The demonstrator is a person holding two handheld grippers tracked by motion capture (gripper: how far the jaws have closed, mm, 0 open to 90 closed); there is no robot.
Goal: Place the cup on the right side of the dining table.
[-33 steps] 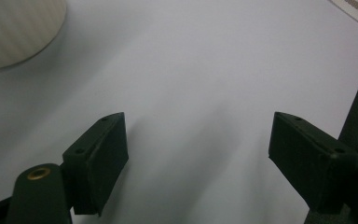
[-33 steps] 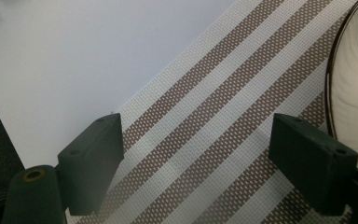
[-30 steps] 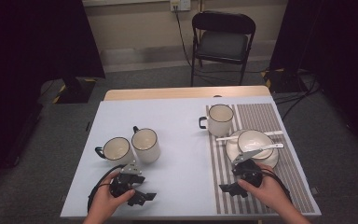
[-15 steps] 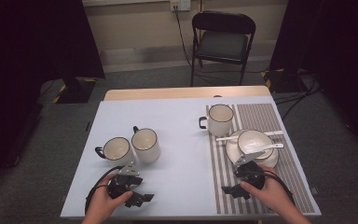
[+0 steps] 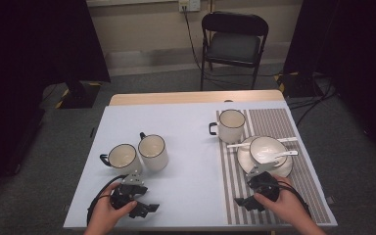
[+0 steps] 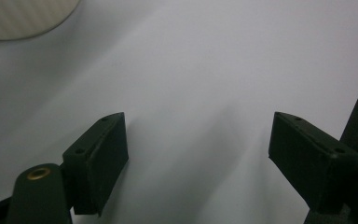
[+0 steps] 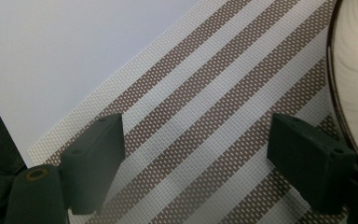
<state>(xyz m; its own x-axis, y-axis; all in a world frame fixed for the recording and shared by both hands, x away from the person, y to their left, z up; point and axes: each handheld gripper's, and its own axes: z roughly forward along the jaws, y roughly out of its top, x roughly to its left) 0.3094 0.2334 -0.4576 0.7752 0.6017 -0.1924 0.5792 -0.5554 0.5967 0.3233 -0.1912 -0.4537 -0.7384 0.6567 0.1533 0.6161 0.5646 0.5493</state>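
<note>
Mugs (image 5: 136,155): paired near left hand-held gripper (image 5: 144,208), jaws spread, empty, low over surface (image 5: 186,147).
Plate (image 5: 245,164): just beside right hand-held gripper (image 5: 240,201), likewise spread, empty, above placemat (image 5: 279,125).

You are working in a staged recording room, not a home: black curtains (image 5: 34,44) flank a bare grey floor (image 5: 142,83), cables (image 5: 318,95) trail to a wall socket (image 5: 184,5), one black folding chair (image 5: 234,41) stands behind.

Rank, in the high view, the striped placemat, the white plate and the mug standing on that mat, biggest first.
1. Brown-and-white striped woven placemat, by far the largest.
2. Round white plate under the bowl.
3. Cream mug with dark rim and handle, smallest; it stands slightly farther from the camera, but the gap in size looks real.
</note>
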